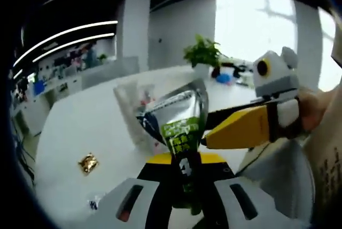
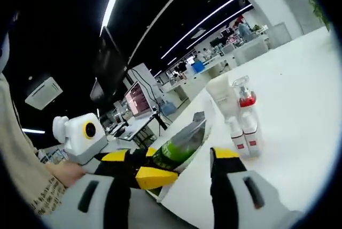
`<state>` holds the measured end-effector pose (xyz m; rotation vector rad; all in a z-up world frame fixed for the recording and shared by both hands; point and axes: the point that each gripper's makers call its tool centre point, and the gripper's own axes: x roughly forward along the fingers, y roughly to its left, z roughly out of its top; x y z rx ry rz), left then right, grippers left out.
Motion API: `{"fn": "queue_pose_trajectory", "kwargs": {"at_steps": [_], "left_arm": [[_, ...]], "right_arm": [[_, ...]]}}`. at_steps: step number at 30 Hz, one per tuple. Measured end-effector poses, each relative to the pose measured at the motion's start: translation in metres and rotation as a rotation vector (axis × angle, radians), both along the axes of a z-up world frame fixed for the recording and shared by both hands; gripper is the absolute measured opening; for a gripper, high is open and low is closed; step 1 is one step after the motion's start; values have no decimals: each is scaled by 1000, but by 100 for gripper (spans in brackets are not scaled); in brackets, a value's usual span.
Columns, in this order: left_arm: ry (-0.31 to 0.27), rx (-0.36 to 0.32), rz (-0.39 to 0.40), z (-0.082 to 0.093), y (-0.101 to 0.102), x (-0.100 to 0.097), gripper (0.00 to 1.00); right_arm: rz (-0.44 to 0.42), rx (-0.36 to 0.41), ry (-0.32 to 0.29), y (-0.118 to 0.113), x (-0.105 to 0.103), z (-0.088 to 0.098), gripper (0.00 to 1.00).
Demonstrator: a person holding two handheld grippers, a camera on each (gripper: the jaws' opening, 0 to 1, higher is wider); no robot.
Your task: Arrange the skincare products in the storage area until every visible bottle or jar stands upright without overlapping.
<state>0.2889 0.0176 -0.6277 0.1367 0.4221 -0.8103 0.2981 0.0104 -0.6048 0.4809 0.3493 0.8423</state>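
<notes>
left gripper (image 1: pixel 184 186): clamped on the lower end of a green and silver pouch (image 1: pixel 181 119), held up in front of the camera above the white desk (image 1: pixel 75 127); in the right gripper view, seen coming in from the left with its yellow tip (image 2: pixel 155 176) on the same pouch (image 2: pixel 179 146)
right gripper (image 2: pixel 176 178): jaws apart, one on each side of the pouch's lower end, not pressed on it as far as can be seen; in the left gripper view, entering from the right, yellow jaw (image 1: pixel 240 128) touching the pouch's edge, a hand (image 1: pixel 310 108) behind it
pouch: tilted, glossy, green label on the lower half, silver top; off the desk, between the two grippers
pump bottles (image 2: pixel 246 124): two small clear ones with red labels and white pumps, upright, side by side and touching, near the desk's near edge in the right gripper view
white tube (image 2: pixel 223 96): upright just behind the pump bottles, touching or nearly so
clear pack (image 1: pixel 131 106): see-through, standing behind the pouch in the left gripper view; contents too blurred to tell
gold wrapper (image 1: pixel 88 162): small, crumpled, lying flat on the desk, well apart from the rest
small white item (image 1: pixel 95 203): near the desk's near edge, too small to tell
potted plant (image 1: pixel 203 55): at the desk's far edge
</notes>
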Motion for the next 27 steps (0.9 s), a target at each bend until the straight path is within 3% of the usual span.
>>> {"fn": "queue_pose_trajectory", "kwargs": {"at_steps": [10,17,23,27], "left_arm": [[-51,19,15,19,0,3,13],[-60,16,23,20,-1,3,13],[-48,-2,47,20,0,5,14],[-26,-37,43,20,-3,3,18]], "right_arm": [[-26,122,-42,0,22,35,50],[-38,169,-29,-5,28,40,37],[-74,178,-5,-19,31,32,17],[-78,245,15,-19,32,38,11]]}}
